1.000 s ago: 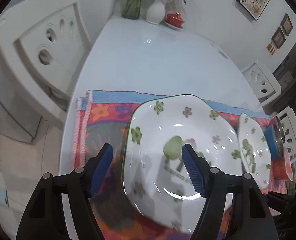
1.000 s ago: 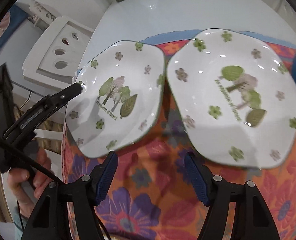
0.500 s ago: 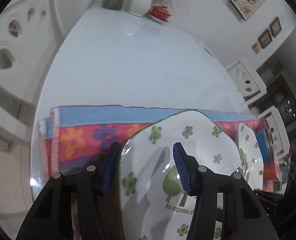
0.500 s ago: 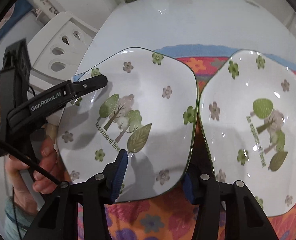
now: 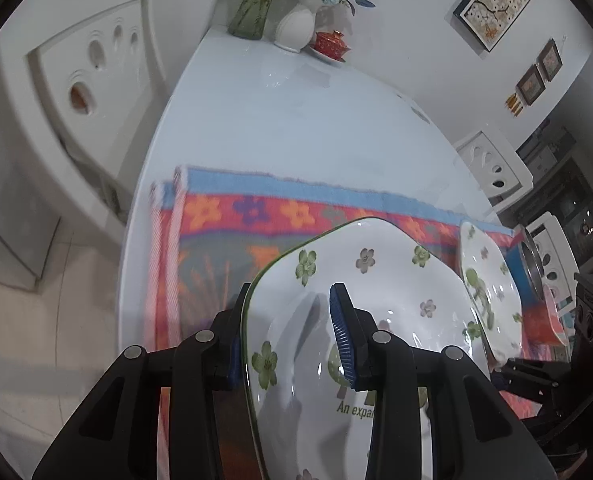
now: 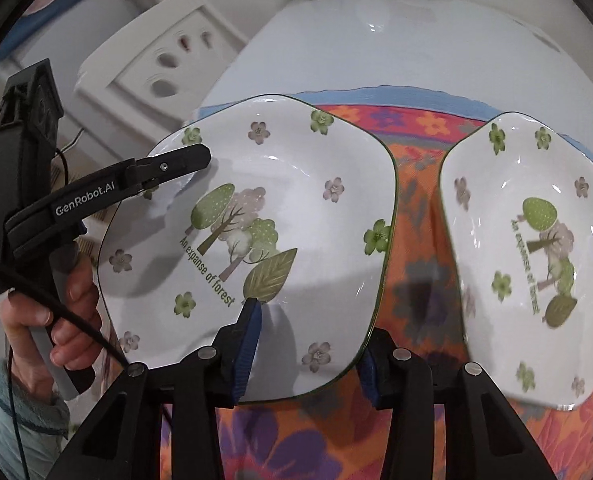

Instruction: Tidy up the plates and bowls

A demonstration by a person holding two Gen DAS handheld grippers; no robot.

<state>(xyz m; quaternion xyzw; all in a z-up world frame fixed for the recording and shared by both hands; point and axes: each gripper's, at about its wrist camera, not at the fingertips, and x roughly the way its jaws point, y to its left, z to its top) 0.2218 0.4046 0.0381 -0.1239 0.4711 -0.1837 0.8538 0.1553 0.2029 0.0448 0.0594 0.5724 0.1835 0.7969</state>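
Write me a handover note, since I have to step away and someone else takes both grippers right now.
The left gripper is shut on the left rim of the near plate, which looks tilted up off the flowered cloth.
The right gripper has its fingers astride that plate's near edge, one above, one below; whether they grip cannot be told.
The second plate lies on the cloth to the right, apart from the first.
The blue bowl stands past the second plate.
Done: nothing stacked yet.
Left: probably set the near plate on the second plate, then sort the bowl.
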